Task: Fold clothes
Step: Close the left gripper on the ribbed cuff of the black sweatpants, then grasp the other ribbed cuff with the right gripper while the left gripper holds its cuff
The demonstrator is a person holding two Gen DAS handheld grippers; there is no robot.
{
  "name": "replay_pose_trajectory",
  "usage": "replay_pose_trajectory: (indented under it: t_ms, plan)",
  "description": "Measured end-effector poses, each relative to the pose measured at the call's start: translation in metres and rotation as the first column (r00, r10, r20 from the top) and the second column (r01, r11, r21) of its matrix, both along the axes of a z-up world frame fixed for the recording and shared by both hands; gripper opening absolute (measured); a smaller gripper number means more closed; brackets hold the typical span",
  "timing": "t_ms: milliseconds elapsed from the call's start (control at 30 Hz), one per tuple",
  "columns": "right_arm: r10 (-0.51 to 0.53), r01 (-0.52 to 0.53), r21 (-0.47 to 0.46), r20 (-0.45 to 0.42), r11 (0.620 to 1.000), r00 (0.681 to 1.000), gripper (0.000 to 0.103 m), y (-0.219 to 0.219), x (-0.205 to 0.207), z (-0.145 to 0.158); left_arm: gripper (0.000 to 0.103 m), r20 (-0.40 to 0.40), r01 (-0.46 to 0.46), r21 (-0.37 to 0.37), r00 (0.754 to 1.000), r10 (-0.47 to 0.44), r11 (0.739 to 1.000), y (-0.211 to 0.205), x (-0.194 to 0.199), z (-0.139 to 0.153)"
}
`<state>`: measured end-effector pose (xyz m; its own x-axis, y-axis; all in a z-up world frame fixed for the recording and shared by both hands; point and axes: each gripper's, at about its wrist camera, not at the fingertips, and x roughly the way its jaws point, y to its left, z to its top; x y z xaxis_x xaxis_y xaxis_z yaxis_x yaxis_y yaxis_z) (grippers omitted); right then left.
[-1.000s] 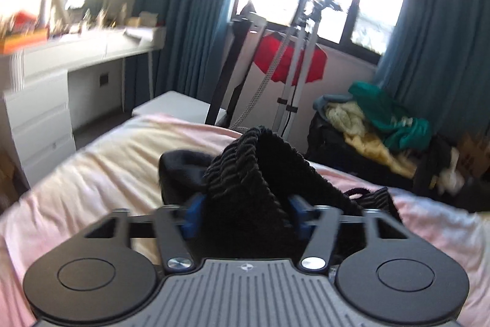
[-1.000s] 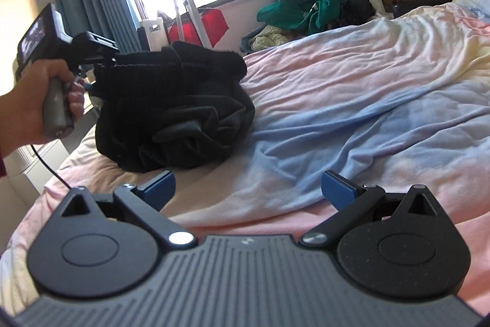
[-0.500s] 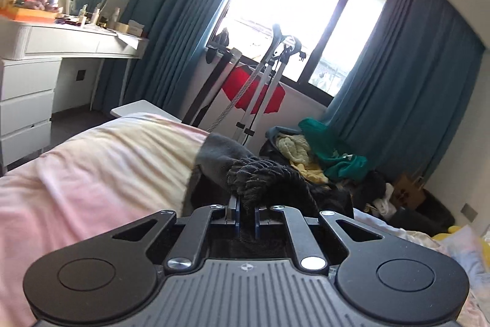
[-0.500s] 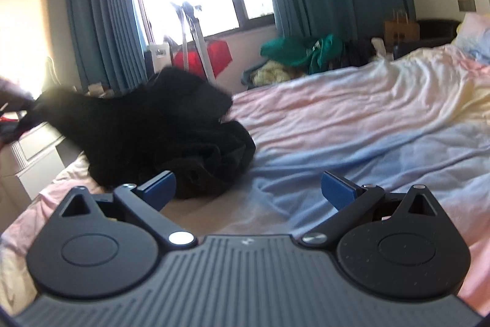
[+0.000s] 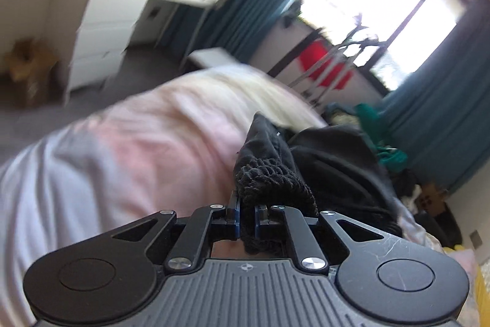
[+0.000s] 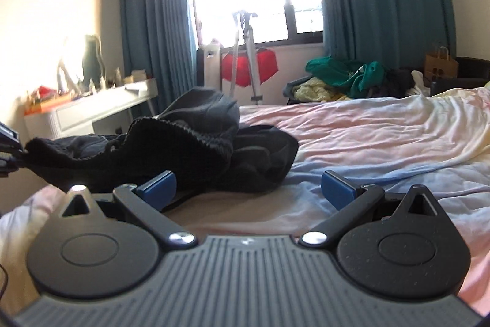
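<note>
A black knitted garment [image 6: 196, 149] lies bunched on the pastel bedsheet [image 6: 382, 137], stretched out toward the left. My left gripper [image 5: 246, 215] is shut on the garment's ribbed knit edge [image 5: 269, 180] and holds it above the sheet [image 5: 159, 137]; the rest of the garment trails off to the right in that view. My right gripper [image 6: 248, 187] is open and empty, low over the sheet, just in front of the garment's near edge.
A white dresser [image 6: 92, 109] with clutter stands left of the bed. A tripod [image 6: 248, 57] and a red item [image 6: 249, 66] stand by the window. A pile of green and yellow clothes [image 6: 343, 78] lies beyond the bed's far edge.
My left gripper closed on the knit edge and has pulled it out to the left, tilting; the garment is now stretched flatter. My right gripper stayed open and moved lower, closer to the garment.
</note>
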<state>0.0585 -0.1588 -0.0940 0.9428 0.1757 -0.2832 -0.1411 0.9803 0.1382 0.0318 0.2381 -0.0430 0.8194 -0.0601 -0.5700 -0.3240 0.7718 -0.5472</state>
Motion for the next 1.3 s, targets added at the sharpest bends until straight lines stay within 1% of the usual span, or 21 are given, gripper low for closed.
replay_pose_trajectory:
  t_ms: [33, 100, 167, 200, 233, 267, 367, 400, 433, 500, 567, 700, 767, 867, 967, 1033, 1067, 1167, 1267, 1300]
  plan:
    - [0.000, 0.000, -0.002, -0.011, 1.000, 1.000, 0.103, 0.005, 0.002, 0.000, 0.009, -0.026, -0.009, -0.020, 1.000, 0.009, 1.000, 0.003, 0.001, -0.004]
    - [0.005, -0.006, -0.019, -0.032, 1.000, 0.999, 0.103, 0.015, 0.005, 0.001, 0.010, -0.032, -0.006, -0.035, 0.999, 0.005, 0.999, -0.002, 0.001, -0.007]
    - [0.023, -0.024, -0.022, -0.058, 0.999, 0.998, 0.103, 0.023, 0.011, -0.001, 0.011, -0.039, 0.000, -0.001, 0.999, 0.000, 1.000, -0.011, 0.001, -0.007]
    - [0.031, -0.032, -0.018, -0.073, 0.999, 0.997, 0.101, 0.026, 0.016, -0.003, 0.012, -0.043, 0.000, 0.020, 0.999, 0.000, 1.000, -0.017, 0.001, -0.007]
    - [0.034, -0.036, -0.025, -0.086, 0.999, 0.996, 0.098, 0.030, 0.022, -0.004, 0.012, -0.047, -0.003, 0.031, 0.999, 0.005, 1.000, -0.020, 0.002, -0.009]
    - [0.034, -0.039, -0.054, -0.093, 0.998, 0.995, 0.098, 0.036, 0.028, -0.006, 0.012, -0.052, -0.011, 0.028, 0.999, 0.012, 1.000, -0.023, 0.005, -0.010]
    - [0.017, -0.030, -0.130, -0.098, 0.991, 0.995, 0.094, 0.050, 0.051, -0.009, 0.011, -0.073, -0.036, -0.024, 0.997, 0.034, 0.999, -0.022, 0.011, -0.018]
    - [0.011, -0.025, -0.146, -0.099, 0.989, 0.995, 0.089, 0.053, 0.059, -0.010, 0.011, -0.081, -0.040, -0.038, 0.996, 0.037, 0.998, -0.020, 0.013, -0.021]
    - [0.008, -0.023, -0.137, -0.105, 0.990, 0.994, 0.080, 0.054, 0.069, -0.011, 0.011, -0.090, -0.045, -0.053, 0.995, 0.040, 0.998, -0.018, 0.014, -0.024]
    - [-0.004, -0.012, -0.136, -0.115, 0.991, 0.993, 0.077, 0.057, 0.086, -0.015, 0.012, -0.102, -0.058, -0.070, 0.993, 0.051, 0.996, -0.013, 0.015, -0.027]
    - [-0.026, 0.006, -0.168, -0.116, 0.986, 0.993, 0.076, 0.064, 0.104, -0.024, 0.012, -0.114, -0.069, -0.095, 0.992, 0.058, 0.993, -0.009, 0.016, -0.032]
    - [-0.070, 0.051, -0.234, -0.074, 0.971, 0.995, 0.074, 0.080, 0.131, -0.037, 0.012, -0.138, -0.087, -0.143, 0.988, 0.067, 0.986, -0.004, 0.020, -0.042]
    - [-0.092, 0.083, -0.223, -0.029, 0.971, 0.995, 0.073, 0.086, 0.140, -0.037, 0.012, -0.146, -0.091, -0.148, 0.987, 0.069, 0.985, -0.003, 0.024, -0.046]
    - [-0.123, 0.129, -0.205, 0.043, 0.970, 0.991, 0.068, 0.093, 0.150, -0.032, 0.012, -0.155, -0.093, -0.147, 0.986, 0.070, 0.985, -0.004, 0.030, -0.052]
    - [-0.134, 0.146, -0.230, 0.067, 0.962, 0.989, 0.060, 0.102, 0.159, -0.026, 0.012, -0.157, -0.084, -0.152, 0.986, 0.060, 0.985, -0.006, 0.034, -0.057]
    - [-0.150, 0.168, -0.274, 0.086, 0.947, 0.985, 0.034, 0.108, 0.158, -0.019, 0.012, -0.158, -0.077, -0.156, 0.986, 0.053, 0.985, -0.006, 0.036, -0.058]
    - [-0.154, 0.175, -0.289, 0.094, 0.941, 0.984, 0.029, 0.109, 0.157, -0.016, 0.012, -0.158, -0.074, -0.158, 0.986, 0.049, 0.985, -0.007, 0.037, -0.059]
    - [-0.132, 0.156, -0.283, 0.105, 0.946, 0.986, 0.023, 0.104, 0.147, -0.003, 0.011, -0.153, -0.074, -0.163, 0.987, 0.049, 0.984, -0.006, 0.038, -0.058]
    - [-0.093, 0.131, -0.325, 0.128, 0.937, 0.987, 0.014, 0.100, 0.127, 0.009, 0.011, -0.141, -0.072, -0.164, 0.989, 0.049, 0.984, -0.006, 0.038, -0.055]
    - [-0.073, 0.114, -0.335, 0.133, 0.935, 0.988, 0.014, 0.098, 0.117, 0.013, 0.011, -0.138, -0.072, -0.164, 0.989, 0.049, 0.984, -0.006, 0.038, -0.054]
